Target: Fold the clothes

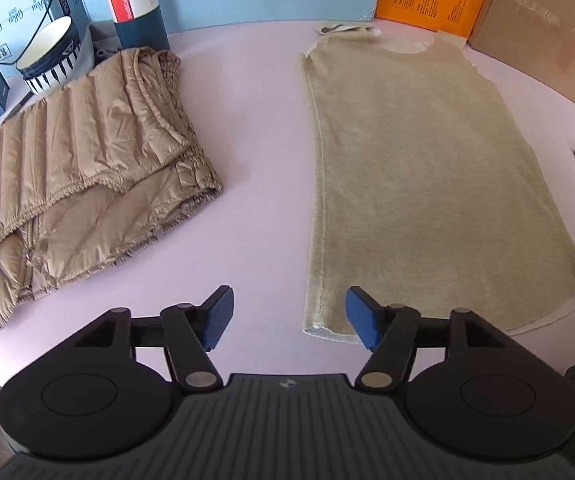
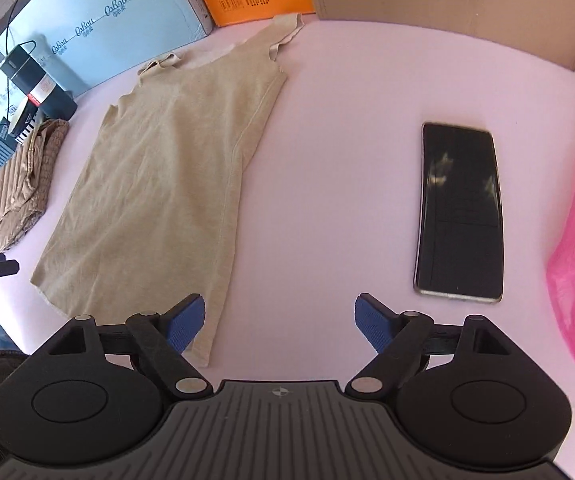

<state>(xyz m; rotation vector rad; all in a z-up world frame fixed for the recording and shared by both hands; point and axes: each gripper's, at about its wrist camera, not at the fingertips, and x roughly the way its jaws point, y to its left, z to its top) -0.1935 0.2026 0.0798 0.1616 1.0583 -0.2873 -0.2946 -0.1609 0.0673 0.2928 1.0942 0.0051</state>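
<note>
Here, beige tank top [image 1: 427, 184] flat on pink table [image 1: 263, 184], long axis front to back, neckline toward the far boxes, hem nearest. Left gripper [image 1: 289, 318] spread wide, empty, at hem's left corner. Right gripper [image 2: 279, 324] likewise wide, empty, at right corner.

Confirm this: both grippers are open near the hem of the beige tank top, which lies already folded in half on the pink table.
Not quite. The beige tank top is not folded; the right wrist view shows it spread flat on the pink table, both straps visible. The left gripper and right gripper are indeed open near its hem.
</note>
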